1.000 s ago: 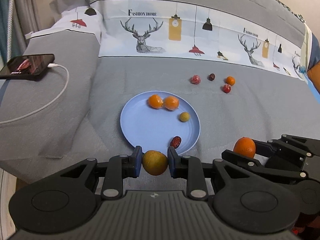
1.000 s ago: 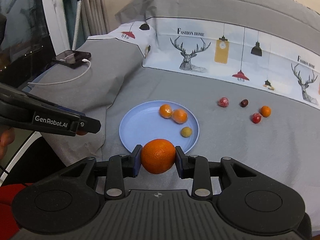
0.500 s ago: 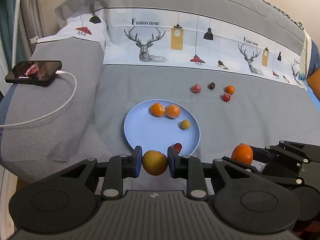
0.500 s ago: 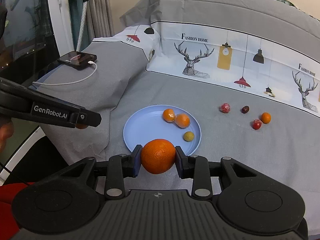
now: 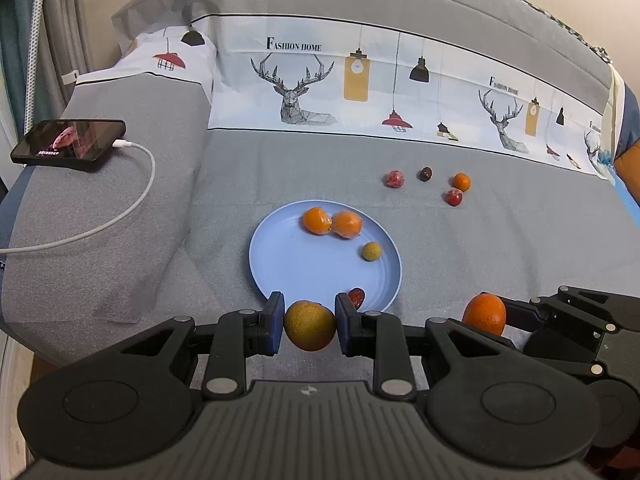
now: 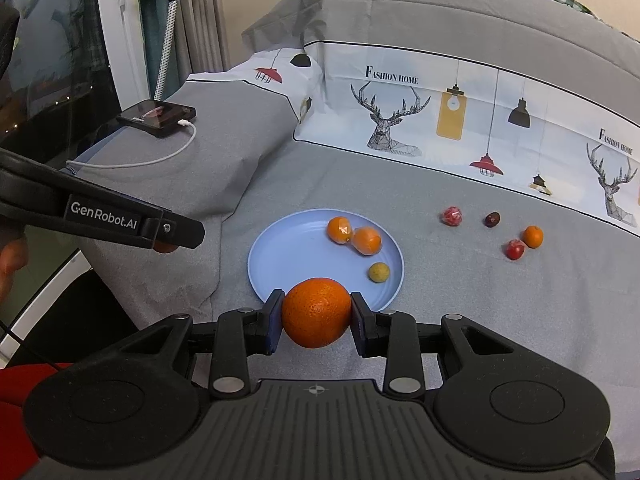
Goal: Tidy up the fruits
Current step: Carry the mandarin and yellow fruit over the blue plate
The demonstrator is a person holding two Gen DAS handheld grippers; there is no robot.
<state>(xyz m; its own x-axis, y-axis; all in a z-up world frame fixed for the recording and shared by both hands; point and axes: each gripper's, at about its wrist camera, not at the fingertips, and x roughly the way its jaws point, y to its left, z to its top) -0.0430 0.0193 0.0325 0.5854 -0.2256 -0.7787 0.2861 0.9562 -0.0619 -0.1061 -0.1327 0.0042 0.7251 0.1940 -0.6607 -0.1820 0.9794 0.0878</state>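
Lying at the far left edge of the bed, a phone charges on a white cable, well apart from the fruit and out of the way. Nearer the middle, the left gripper is clamped on a yellow-brown fruit, held just over the near rim of the blue plate, probably so it can be dropped in with the rest. On that plate two small oranges touch each other at the far side, a little yellow-green fruit sits toward the right rim, and a red date lies at the near rim, partly behind the gripper's right finger. The plate looks to be the collecting spot.

Further right, the right gripper grips a large orange, its pads pressed on both sides; it hangs over the plate's near edge too, seemingly waiting its turn. Toward the far right of the bed, four loose fruits remain on the grey cover: a red wrapped-looking one, a dark one, a small orange and another red one just beside it. These are not yet gathered, so I judge the job roughly half done.
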